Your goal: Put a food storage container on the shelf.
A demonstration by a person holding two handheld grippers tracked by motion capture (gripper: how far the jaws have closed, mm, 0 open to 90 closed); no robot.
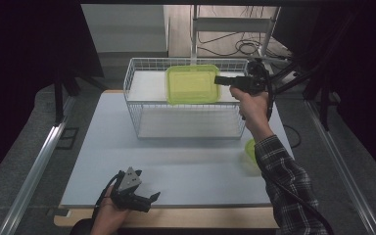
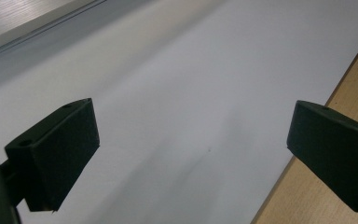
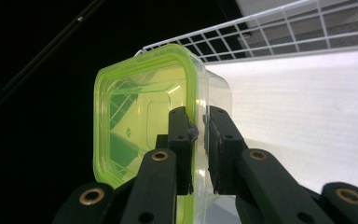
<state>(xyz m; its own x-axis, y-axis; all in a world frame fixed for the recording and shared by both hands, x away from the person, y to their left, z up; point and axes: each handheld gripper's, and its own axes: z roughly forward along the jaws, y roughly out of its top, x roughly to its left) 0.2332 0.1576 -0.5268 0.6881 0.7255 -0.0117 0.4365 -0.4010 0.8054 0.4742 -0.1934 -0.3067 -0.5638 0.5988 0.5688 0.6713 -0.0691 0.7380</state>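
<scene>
The green-rimmed container sits pinched at its rim in the right gripper, held above the upper shelf of the white wire basket. In the right gripper view the two black jaws stand close together, clamped on the container wall and lime rim at one edge, one jaw inside and one outside; the gripper grasps it firmly, with the clear tub tilted so its open face turns toward the dark side of that view. Just past the jaws, on the tub's far side, lies the white shelf floor, and beyond that the basket's wire wall.

From the high view, the right gripper reaches in level from the basket's right end, the person's right hand wrapped round its handle and a plaid sleeve trailing back toward the near table edge. Beneath that forearm, near the sleeve cuff, a second green item rests on the white table; what it is cannot be told.

Well apart from all this, at the near edge of the table, the left gripper rests in the person's left hand, grey plate on top. In the left gripper view its jaws stand wide apart with nothing between them, the gripper released over bare white surface, the wooden table rim just beside one jaw.
</scene>
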